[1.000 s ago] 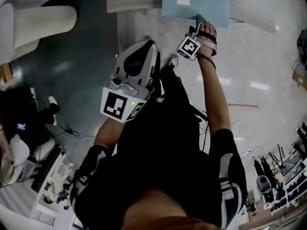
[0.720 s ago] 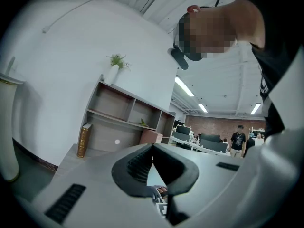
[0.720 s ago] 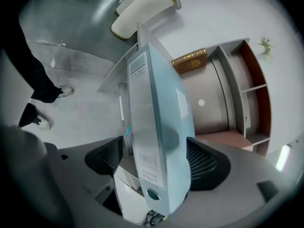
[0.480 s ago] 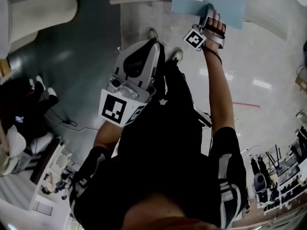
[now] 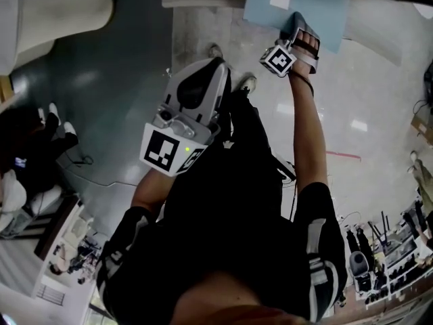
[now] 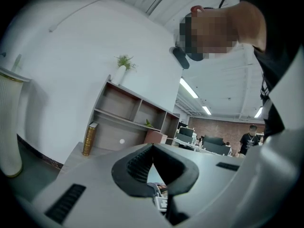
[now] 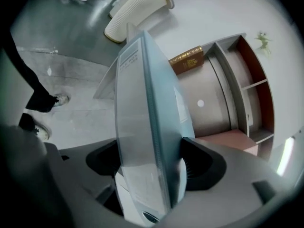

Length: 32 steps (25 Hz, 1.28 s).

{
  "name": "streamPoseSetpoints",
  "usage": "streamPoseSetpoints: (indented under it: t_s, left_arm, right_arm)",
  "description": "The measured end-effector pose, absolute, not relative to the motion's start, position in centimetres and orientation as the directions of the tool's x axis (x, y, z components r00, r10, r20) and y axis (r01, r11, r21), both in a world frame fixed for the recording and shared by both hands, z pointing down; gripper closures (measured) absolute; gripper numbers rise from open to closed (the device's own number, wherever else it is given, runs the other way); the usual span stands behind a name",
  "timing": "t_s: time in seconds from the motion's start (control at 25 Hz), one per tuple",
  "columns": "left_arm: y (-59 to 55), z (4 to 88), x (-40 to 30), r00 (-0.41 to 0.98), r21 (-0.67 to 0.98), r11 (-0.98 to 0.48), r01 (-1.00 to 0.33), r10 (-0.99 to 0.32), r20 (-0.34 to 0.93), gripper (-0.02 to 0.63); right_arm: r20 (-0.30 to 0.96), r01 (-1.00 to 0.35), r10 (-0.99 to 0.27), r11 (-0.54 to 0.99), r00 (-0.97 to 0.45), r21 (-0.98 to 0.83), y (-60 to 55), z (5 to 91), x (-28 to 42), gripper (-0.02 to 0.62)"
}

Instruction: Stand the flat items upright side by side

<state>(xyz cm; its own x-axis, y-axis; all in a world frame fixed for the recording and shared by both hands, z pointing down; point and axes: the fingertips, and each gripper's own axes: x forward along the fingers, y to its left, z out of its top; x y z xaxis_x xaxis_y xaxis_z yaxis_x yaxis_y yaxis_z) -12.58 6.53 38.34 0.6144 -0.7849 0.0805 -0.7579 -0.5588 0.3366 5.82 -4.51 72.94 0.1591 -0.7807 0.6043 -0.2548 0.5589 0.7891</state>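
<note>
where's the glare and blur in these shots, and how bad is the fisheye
Head view: ceiling lights glare off the glossy floor, and the edges bend. Left gripper view: heavy fisheye bows the shelf unit, the corners go dark, and a mosaic patch covers a face. Right gripper view: the blue binder fills the middle, near and soft, with dark corners too.
</note>
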Motion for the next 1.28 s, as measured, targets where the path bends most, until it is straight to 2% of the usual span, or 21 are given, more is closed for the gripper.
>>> streamPoseSetpoints:
  t_s: [0.4, 0.6, 0.76, 0.92, 1.08, 1.2, 1.28]
  left_arm:
    - [7.4, 35.4, -12.7, 0.609, 0.294, -0.572, -0.766, -0.792, 0.045, 0.583]
    - [7.9, 33.7, -12.9, 0.605, 0.295, -0.572, -0.765, -0.796, 0.024, 0.583]
    - [8.3, 32.1, -12.0, 0.614, 0.295, -0.585, -0.755, -0.789, 0.008, 0.583]
    - [9.0, 31.2, -10.3, 0.644, 0.307, -0.614, -0.727, -0.765, -0.003, 0.583]
    - [9.2, 30.7, -9.1, 0.662, 0.352, -0.623, -0.699, -0.749, -0.012, 0.583]
    - [9.4, 30.2, -7.8, 0.675, 0.367, -0.633, -0.682, -0.738, -0.018, 0.583]
    - [9.4, 30.0, -6.9, 0.688, 0.369, -0.644, -0.67, -0.726, -0.019, 0.583]
  right_arm:
    - [0.598, -0.406, -0.801, 0.545, 0.005, 0.734, -3.9, 69.7, 4.1, 0.21]
    - [0.514, -0.613, -0.854, 0.45, -0.082, 0.65, -4.5, 65.6, 4.8, 0.211]
    - [0.433, -0.726, -0.883, 0.418, -0.183, 0.546, -4.2, 61.8, 5.7, 0.21]
    - [0.329, -0.834, -0.902, 0.397, -0.279, 0.383, -2.6, 58.8, 6.7, 0.21]
    - [0.251, -0.921, -0.913, 0.363, -0.321, 0.144, -1.6, 56.5, 8.9, 0.21]
    - [0.246, -0.95, -0.918, 0.304, -0.312, -0.073, -0.9, 57.0, 11.9, 0.22]
    - [0.261, -0.953, -0.919, 0.266, -0.296, -0.144, -0.1, 57.8, 13.5, 0.232]
